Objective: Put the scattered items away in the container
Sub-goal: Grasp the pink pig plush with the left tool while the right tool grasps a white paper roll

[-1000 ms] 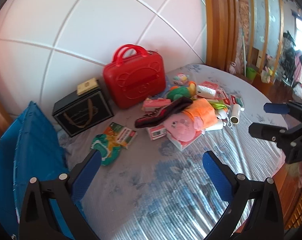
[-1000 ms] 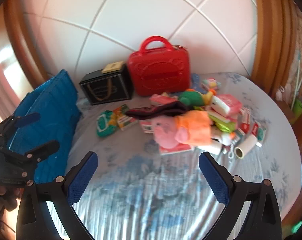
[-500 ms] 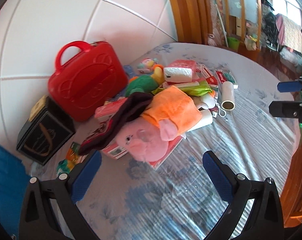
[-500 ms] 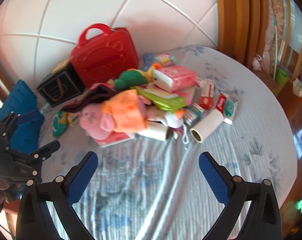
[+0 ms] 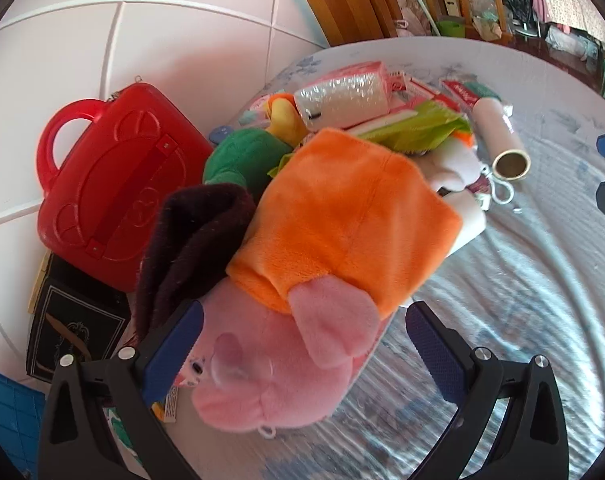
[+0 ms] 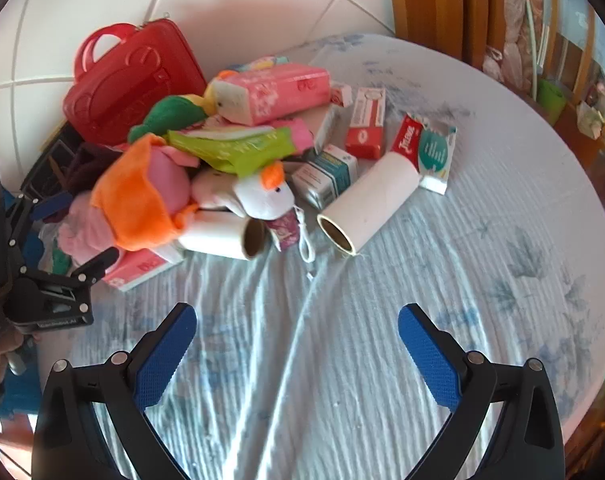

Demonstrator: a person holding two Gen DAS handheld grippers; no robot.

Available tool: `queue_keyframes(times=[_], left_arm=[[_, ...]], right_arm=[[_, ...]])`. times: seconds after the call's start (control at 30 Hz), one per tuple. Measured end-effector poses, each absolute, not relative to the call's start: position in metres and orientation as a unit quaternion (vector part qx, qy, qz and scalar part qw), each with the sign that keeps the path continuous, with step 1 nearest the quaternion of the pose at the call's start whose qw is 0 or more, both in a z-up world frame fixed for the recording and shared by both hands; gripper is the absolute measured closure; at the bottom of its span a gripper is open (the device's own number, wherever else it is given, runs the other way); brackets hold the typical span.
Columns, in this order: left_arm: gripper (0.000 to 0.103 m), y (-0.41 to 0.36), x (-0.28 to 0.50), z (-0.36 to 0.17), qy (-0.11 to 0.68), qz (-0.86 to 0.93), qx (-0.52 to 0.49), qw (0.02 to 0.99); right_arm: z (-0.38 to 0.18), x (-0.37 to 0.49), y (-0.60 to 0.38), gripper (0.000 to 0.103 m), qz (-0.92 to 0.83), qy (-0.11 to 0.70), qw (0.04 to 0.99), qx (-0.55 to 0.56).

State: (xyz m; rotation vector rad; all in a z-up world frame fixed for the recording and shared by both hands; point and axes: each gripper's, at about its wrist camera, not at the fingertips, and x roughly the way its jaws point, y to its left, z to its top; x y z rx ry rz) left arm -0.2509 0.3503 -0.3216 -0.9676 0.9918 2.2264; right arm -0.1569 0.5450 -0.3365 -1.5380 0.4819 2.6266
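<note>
- Pig plush (image 5: 286, 320) on the near-left edge of the pile on the bed (image 6: 382, 340), long axis diagonal, head toward left gripper (image 5: 302, 352).
- Left gripper low, jaws apart straddling head.
- Right gripper (image 6: 294, 344) spread, empty, above bare sheet.

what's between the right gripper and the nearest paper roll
Only bare bedsheet lies between the open right gripper and the paper roll, as the right wrist view shows.
</note>
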Motion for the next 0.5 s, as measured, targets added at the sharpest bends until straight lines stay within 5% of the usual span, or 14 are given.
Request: queue_keyframes(times=[0.5], left_arm=[[0.0,0.375,-0.287,-0.361,0.367,0.831,-0.349,0.231]], right_arm=[[-0.402,-0.233,0.597,0.001,0.837,0.162,0.086,-0.515]])
